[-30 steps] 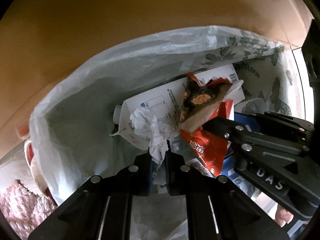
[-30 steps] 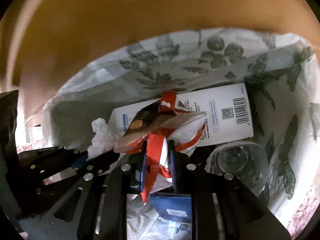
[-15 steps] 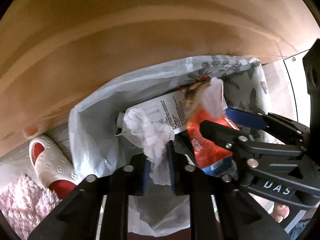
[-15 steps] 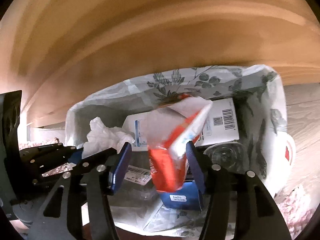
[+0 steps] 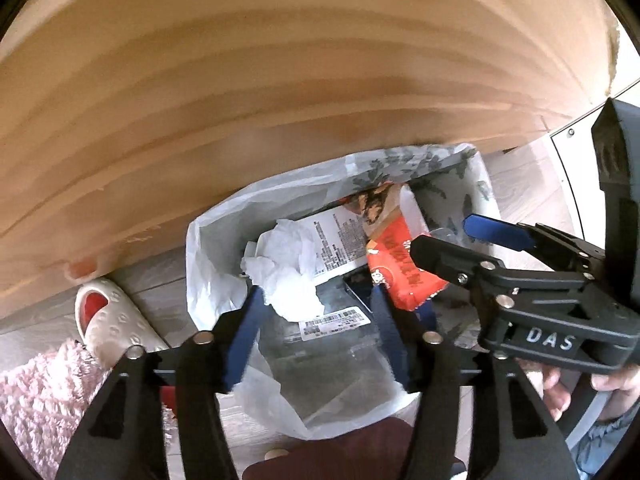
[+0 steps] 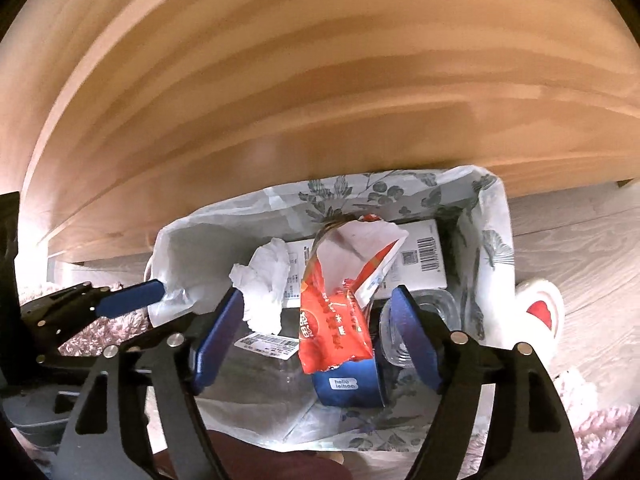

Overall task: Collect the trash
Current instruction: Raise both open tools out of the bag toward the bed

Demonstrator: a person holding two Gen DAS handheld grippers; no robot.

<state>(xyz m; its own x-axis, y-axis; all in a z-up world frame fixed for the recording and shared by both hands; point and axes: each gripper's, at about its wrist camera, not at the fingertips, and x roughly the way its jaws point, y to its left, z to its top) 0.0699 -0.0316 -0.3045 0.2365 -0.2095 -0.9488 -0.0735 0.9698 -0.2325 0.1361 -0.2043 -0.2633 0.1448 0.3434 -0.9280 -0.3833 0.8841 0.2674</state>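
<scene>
Left gripper: your left gripper (image 5: 316,320) hangs above the bag (image 5: 208,280), its blue pads spread; the jaws have just been opening and pinch nothing.
Right gripper: your right gripper (image 6: 316,328) hangs beside it, jaws spread wide and just opened further; nothing is pressed between them.
Tissue: the crumpled white tissue (image 5: 288,264) lies loose in the bag near its left wall, on the white carton (image 5: 340,236).
Wrapper: the red snack wrapper (image 6: 340,304), torn open at the top, lies in the middle of the bag, leaning over a blue box (image 6: 348,384).
Other trash: a clear plastic cup (image 6: 424,320) sits toward the bag's right wall.
Bag: white liner with a grey leaf print, mouth open, standing against the wooden panel (image 6: 320,80).
Floor: a white slipper (image 5: 112,320) lies left of the bag, by a pink rug (image 5: 36,400).
</scene>
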